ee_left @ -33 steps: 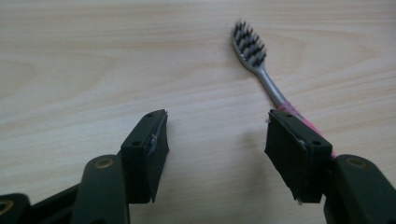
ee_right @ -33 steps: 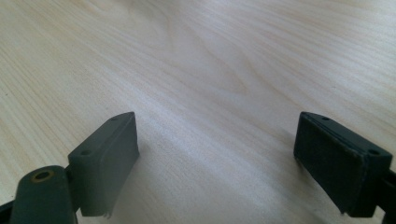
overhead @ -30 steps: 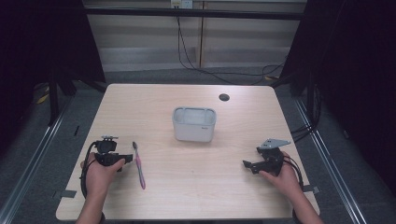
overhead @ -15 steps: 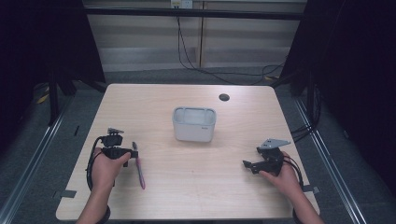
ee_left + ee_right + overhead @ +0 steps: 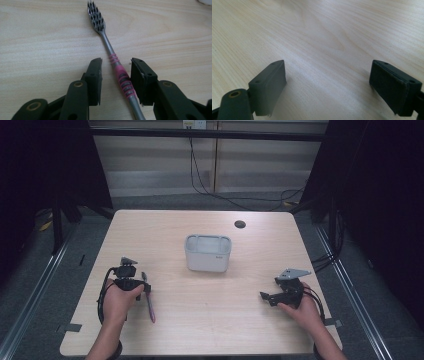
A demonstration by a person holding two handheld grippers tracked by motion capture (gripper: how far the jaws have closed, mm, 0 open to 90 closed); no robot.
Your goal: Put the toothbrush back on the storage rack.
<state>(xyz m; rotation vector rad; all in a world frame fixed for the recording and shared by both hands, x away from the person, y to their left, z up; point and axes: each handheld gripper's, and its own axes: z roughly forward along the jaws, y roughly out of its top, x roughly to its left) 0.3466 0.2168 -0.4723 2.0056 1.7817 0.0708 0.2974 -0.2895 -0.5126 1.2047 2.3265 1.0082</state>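
Closing around the toothbrush (image 5: 120, 75), the left gripper (image 5: 131, 281) has shifted toward the brush since a second ago; its jaws have just been narrowing and straddle the pink grip, one pad near it, neither yet pressing. Brush lies flat on table (image 5: 210, 330), left of grey bin (image 5: 208, 253). Pickup looks imminent. Right gripper (image 5: 332, 85) rests wide apart, idle.

Left gripper (image 5: 145, 286), held in the left hand (image 5: 117, 301) near the table's front-left corner: jaws have just been closing, gap remaining. Right gripper (image 5: 263, 296), near the front-right corner: jaws spread wide.
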